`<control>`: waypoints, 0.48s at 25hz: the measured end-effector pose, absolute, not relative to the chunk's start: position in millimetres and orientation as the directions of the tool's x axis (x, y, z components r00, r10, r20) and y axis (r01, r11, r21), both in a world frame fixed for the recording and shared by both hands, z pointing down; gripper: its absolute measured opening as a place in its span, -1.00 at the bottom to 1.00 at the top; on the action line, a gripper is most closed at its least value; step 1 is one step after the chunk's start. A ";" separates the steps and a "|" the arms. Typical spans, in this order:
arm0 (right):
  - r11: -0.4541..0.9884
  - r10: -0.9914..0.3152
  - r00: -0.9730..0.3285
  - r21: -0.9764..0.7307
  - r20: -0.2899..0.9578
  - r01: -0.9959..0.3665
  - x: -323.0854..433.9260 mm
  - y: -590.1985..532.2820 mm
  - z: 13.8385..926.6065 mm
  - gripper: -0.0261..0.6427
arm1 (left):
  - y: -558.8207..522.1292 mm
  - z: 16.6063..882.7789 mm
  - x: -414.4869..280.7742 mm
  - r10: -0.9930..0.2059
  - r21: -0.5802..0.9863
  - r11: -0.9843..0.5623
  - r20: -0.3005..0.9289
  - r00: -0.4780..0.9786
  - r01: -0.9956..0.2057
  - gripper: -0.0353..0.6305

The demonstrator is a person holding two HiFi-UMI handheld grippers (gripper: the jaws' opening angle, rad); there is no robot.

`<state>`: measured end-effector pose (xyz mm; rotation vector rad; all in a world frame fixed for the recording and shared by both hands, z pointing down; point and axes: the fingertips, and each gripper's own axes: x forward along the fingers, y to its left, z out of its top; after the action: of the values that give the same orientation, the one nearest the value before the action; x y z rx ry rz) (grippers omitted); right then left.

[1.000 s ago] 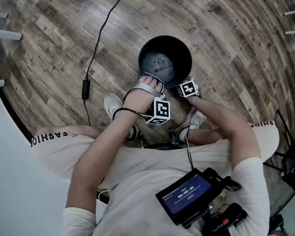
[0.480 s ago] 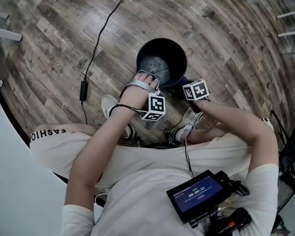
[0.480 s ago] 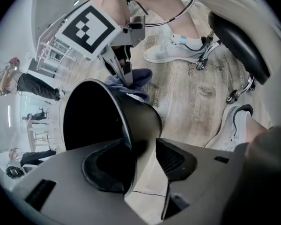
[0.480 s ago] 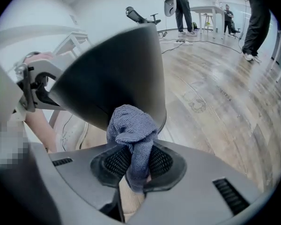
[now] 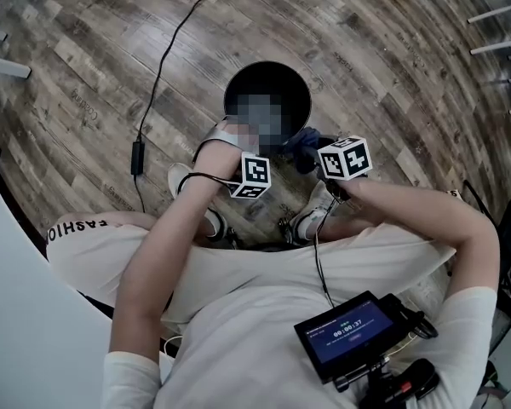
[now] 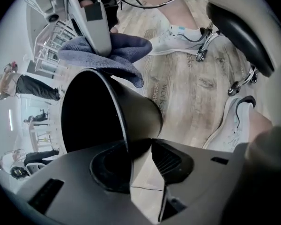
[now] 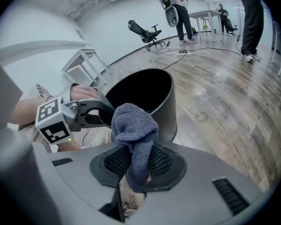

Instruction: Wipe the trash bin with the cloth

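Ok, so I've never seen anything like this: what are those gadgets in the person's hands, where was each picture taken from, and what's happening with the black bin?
No robot here: a seated person holds a two-jaw gripper in each hand. One picture comes from a camera on the person's head, looking down; the other two come from cameras riding on the grippers, looking along their jaws. The patterned cubes belong to the grippers. A black trash bin stands on the wooden floor, with a cable nearby. The right gripper pinches a blue-grey cloth, held near the bin's rim. The left gripper straddles that rim, one jaw inside, one outside; its jaws have just been closing, but a gap shows beside the rim, so it is not clamped.
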<state>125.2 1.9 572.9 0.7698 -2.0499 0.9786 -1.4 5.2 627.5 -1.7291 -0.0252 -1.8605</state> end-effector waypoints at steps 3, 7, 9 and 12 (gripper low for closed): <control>0.531 -0.225 -0.586 -0.407 0.779 -0.744 114.8 4.5 559.3 -0.70 | 7.0 628.4 -1.4 -0.398 -0.362 -0.825 0.917 0.008 0.434 -0.48; 0.526 -0.240 -0.591 -0.409 0.770 -0.746 111.1 0.9 563.3 -0.70 | 9.8 630.1 -1.0 -0.395 -0.352 -0.824 0.919 -0.005 0.443 -0.51; 0.528 -0.242 -0.583 -0.399 0.775 -0.750 113.3 -0.2 568.6 -0.70 | 12.3 629.6 0.6 -0.394 -0.349 -0.816 0.919 -0.002 0.460 -0.54; 0.527 -0.242 -0.562 -0.379 0.791 -0.761 117.6 -2.2 580.8 -0.70 | 18.7 630.2 5.6 -0.393 -0.349 -0.802 0.919 0.012 0.484 -0.58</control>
<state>117.6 -2.2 580.8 0.8109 -2.0777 0.9652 5.6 18.7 630.2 -1.6860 -0.0939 -1.8518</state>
